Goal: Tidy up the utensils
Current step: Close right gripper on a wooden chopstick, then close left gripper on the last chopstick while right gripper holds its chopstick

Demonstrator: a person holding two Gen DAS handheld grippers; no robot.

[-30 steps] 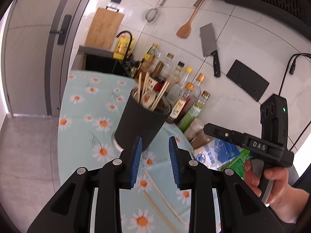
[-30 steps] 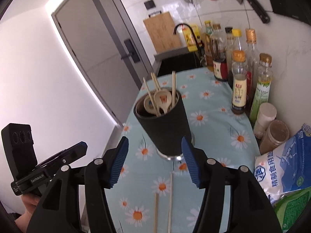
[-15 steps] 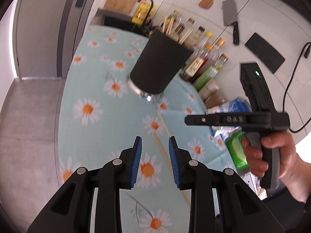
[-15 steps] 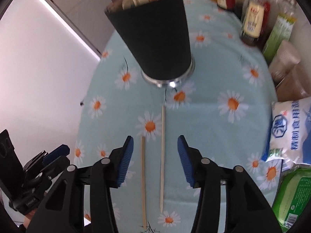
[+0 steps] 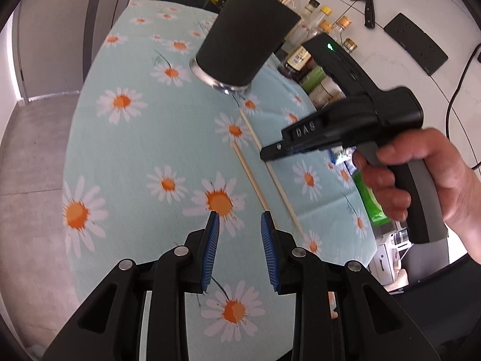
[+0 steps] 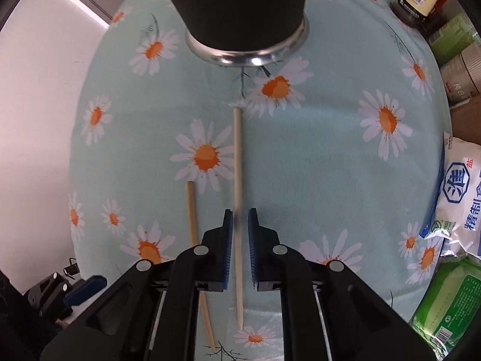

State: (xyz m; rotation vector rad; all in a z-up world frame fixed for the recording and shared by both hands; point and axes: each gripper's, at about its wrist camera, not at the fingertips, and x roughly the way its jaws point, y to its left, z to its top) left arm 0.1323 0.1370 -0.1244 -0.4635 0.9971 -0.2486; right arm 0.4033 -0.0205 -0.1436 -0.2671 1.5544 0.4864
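Right wrist view looks straight down on the table (image 6: 330, 156), covered by a pale green daisy cloth. At the top stands the black utensil holder (image 6: 237, 0) on its shiny metal foot. Below it two chopsticks lie loose on the cloth, nearly side by side: the pale chopstick (image 6: 237, 156) runs from just short of the holder's foot down towards the camera, and the darker chopstick (image 6: 191, 210) lies just to its left, starting lower.

The right tool (image 6: 239, 219) has just been closing its jaws and now straddles the pale chopstick about midway along it. A thin gap shows on each side, so the pads do not look pressed home yet. The left tool (image 5: 239, 222) hangs partly open over the cloth with nothing between its jaws, near the lower ends of both sticks.

To do this grasp well, I judge the right tool should finish closing squarely across the stick, keeping its tips low at the cloth so the round stick cannot roll out. A grip near the middle keeps it balanced for tipping upright into the holder. The darker stick lies close, so the lift should go straight up.
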